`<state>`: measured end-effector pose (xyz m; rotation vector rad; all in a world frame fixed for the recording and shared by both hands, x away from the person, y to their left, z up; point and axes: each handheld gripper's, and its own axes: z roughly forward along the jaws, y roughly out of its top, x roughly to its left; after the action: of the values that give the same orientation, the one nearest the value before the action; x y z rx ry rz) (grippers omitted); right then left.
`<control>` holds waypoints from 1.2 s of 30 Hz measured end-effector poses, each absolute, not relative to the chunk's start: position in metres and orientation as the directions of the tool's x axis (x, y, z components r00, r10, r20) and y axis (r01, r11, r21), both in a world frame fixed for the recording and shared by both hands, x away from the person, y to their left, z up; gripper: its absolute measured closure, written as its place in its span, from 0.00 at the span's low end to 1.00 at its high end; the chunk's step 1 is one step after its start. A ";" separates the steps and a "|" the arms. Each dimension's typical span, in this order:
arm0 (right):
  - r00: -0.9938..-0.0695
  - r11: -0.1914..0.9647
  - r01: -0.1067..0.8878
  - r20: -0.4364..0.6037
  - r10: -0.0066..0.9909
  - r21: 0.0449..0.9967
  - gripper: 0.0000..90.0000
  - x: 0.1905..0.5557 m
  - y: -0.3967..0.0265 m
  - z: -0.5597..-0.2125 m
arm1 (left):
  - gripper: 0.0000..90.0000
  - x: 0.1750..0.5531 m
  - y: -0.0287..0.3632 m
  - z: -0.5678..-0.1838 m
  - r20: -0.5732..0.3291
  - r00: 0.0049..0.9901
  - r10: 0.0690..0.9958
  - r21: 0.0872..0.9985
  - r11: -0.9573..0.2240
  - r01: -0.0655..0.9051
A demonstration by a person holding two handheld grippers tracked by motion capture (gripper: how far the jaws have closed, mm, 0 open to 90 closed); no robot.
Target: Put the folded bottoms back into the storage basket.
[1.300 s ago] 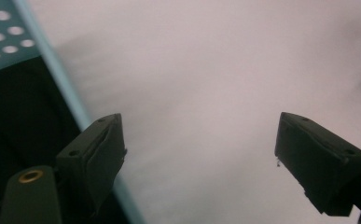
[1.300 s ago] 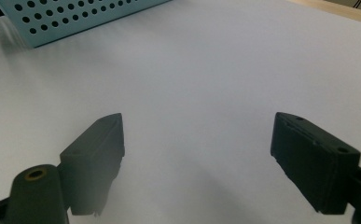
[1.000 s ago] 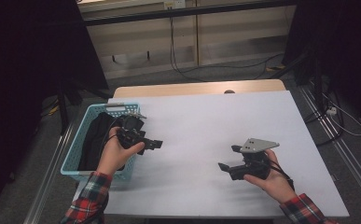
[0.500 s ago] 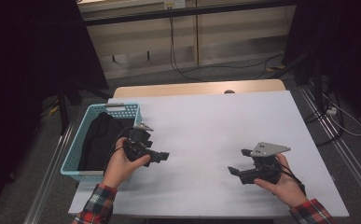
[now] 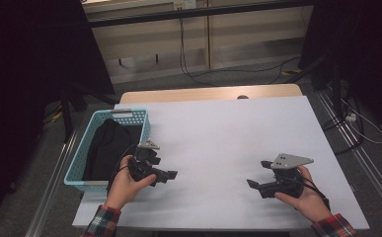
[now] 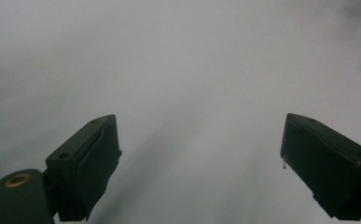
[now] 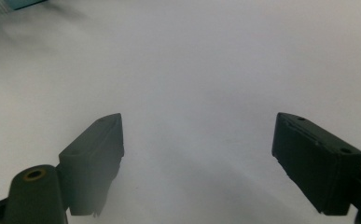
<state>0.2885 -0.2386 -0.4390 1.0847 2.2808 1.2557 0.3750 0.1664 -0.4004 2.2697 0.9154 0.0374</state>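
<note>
Table: matt white sheet, smooth, laid over pale wood edge. Basket just left of the table sheet: turquoise perforated plastic, w/ matt black cloth inside. Left gripper & right gripper: matt black plastic; grey metal plate seen on the right one.

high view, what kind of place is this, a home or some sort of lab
Most likely a lab or test room, not a home. A bare white table stands on metal floor rails, loose cables run along the wall, and a person holds camera-fitted grippers beside a blue basket.
</note>
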 end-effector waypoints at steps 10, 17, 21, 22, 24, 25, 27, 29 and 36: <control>-0.661 0.324 0.470 0.084 0.745 0.821 0.18 0.287 -0.240 -0.439 | 0.10 0.367 0.169 -0.402 -0.227 0.770 0.597 0.625 -0.518 0.585; -0.663 0.325 0.469 0.085 0.744 0.821 0.18 0.286 -0.240 -0.439 | 0.09 0.362 0.166 -0.407 -0.231 0.786 0.574 0.622 -0.534 0.573; -0.663 0.328 0.475 0.088 0.743 0.817 0.18 0.284 -0.243 -0.440 | 0.08 0.361 0.167 -0.410 -0.222 0.782 0.582 0.620 -0.535 0.574; -0.662 0.328 0.477 0.087 0.745 0.816 0.18 0.283 -0.244 -0.440 | 0.08 0.360 0.167 -0.410 -0.223 0.784 0.580 0.621 -0.535 0.572; -0.657 0.328 0.482 0.087 0.749 0.813 0.18 0.281 -0.247 -0.441 | 0.08 0.359 0.168 -0.411 -0.221 0.784 0.581 0.625 -0.533 0.571; -0.655 0.327 0.483 0.088 0.750 0.812 0.18 0.280 -0.249 -0.441 | 0.08 0.358 0.168 -0.411 -0.226 0.786 0.576 0.625 -0.533 0.570; -0.654 0.328 0.482 0.084 0.752 0.813 0.18 0.279 -0.251 -0.442 | 0.08 0.357 0.169 -0.411 -0.225 0.785 0.578 0.626 -0.532 0.571; -0.649 0.326 0.485 0.084 0.756 0.811 0.18 0.277 -0.254 -0.442 | 0.08 0.357 0.169 -0.412 -0.224 0.786 0.576 0.625 -0.534 0.569; -0.645 0.338 0.490 0.073 0.761 0.803 0.18 0.273 -0.259 -0.444 | 0.08 0.354 0.169 -0.414 -0.226 0.790 0.570 0.629 -0.535 0.565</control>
<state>0.2730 -0.2592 -0.4438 1.1139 2.2919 1.2085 0.3545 0.1692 -0.4137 2.2609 0.8358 0.0088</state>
